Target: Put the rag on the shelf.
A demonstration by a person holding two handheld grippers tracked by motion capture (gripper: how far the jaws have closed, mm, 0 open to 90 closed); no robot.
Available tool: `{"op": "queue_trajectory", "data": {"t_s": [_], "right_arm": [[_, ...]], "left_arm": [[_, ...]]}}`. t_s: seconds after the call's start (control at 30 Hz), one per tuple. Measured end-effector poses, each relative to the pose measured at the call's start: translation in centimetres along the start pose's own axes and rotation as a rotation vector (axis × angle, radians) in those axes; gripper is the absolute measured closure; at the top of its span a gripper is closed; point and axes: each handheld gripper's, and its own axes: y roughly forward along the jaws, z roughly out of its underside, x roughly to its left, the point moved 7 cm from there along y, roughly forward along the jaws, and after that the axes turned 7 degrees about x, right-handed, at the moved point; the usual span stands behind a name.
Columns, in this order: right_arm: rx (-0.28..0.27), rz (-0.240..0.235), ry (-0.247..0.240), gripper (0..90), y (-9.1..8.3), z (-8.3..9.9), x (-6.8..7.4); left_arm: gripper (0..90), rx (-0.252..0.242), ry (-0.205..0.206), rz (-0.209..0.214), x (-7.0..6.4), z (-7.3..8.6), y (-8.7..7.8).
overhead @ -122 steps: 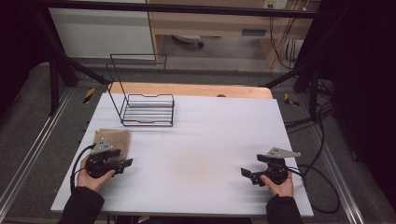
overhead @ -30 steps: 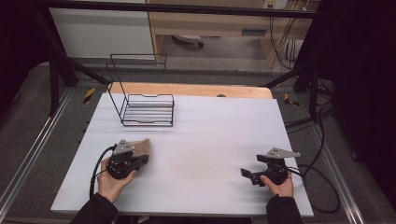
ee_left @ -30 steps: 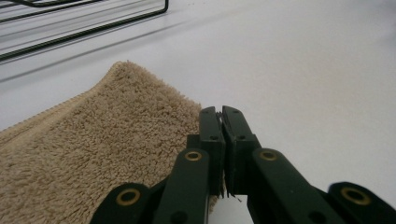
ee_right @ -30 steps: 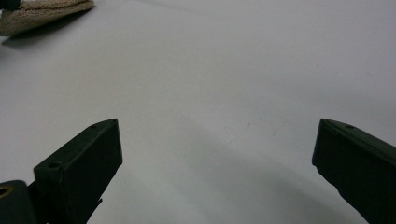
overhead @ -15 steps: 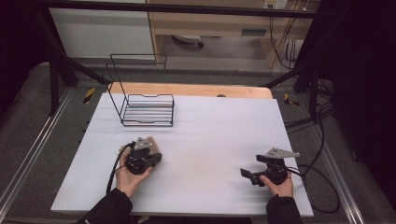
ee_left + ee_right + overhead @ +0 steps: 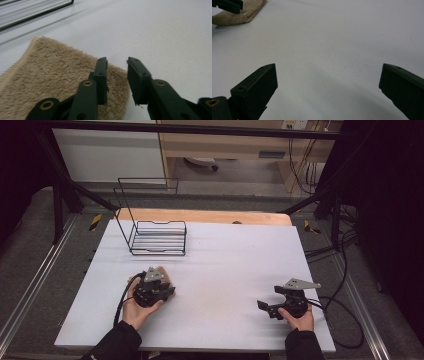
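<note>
- The left gripper [image 6: 117, 82] sat over the near right corner of a tan, fluffy terry cloth [image 6: 57, 82], which lay flat on the white table top [image 6: 230, 260].
- Its jaws stood a narrow gap apart: one black jaw rested over the cloth's edge, the other hung just off it, over bare table. Nothing was pinched between them as far as the left gripper view showed, so I read it as released, not gripping.
- From above, that left gripper [image 6: 152, 290] covered most of the cloth, left of the table's middle and in front of the black wire rack [image 6: 157, 237].
- The key relation: the cloth spread away to the left of the jaws in the left gripper view, its long edge running back toward the rack. A grab would need the jaws shifted onto that corner.
- The right gripper [image 6: 272, 307] hung wide open and empty, well apart on the right, so the left hand was clearly the nearer one.
</note>
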Motion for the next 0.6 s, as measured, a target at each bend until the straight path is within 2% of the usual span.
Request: {"op": "queue_trajectory", "data": {"t_s": [0.07, 0.17, 0.2, 0.23, 0.33, 0.43, 0.6], "right_arm": [[0.0, 0.0, 0.0, 2.4, 0.0, 0.0, 0.0], [-0.001, -0.001, -0.002, 2.4, 0.0, 0.0, 0.0], [-0.002, -0.001, -0.002, 2.4, 0.1, 0.0, 0.1], [-0.002, -0.001, -0.002, 2.4, 0.1, 0.0, 0.1], [-0.002, 0.0, 0.005, 2.4, 0.1, 0.0, 0.1], [0.0, 0.0, 0.004, 2.4, 0.1, 0.0, 0.1], [0.001, 0.0, 0.002, 2.6, 0.2, 0.0, 0.2]], "left_arm": [[64.1, -0.011, 0.006, -0.001, 0.4, 0.0, -0.8], [53.6, -0.031, 0.001, 0.016, 1.3, 0.1, -2.2], [47.2, -0.038, -0.001, 0.021, 1.7, 0.1, -2.6], [47.2, -0.042, 0.004, 0.018, 2.2, 0.2, -3.0], [39.2, -0.048, -0.003, -0.003, 3.9, 0.5, -3.8], [36.8, -0.038, -0.022, -0.015, 5.8, 1.1, -4.4], [36.8, -0.023, -0.078, -0.05, 8.8, 2.2, -4.7]]}}
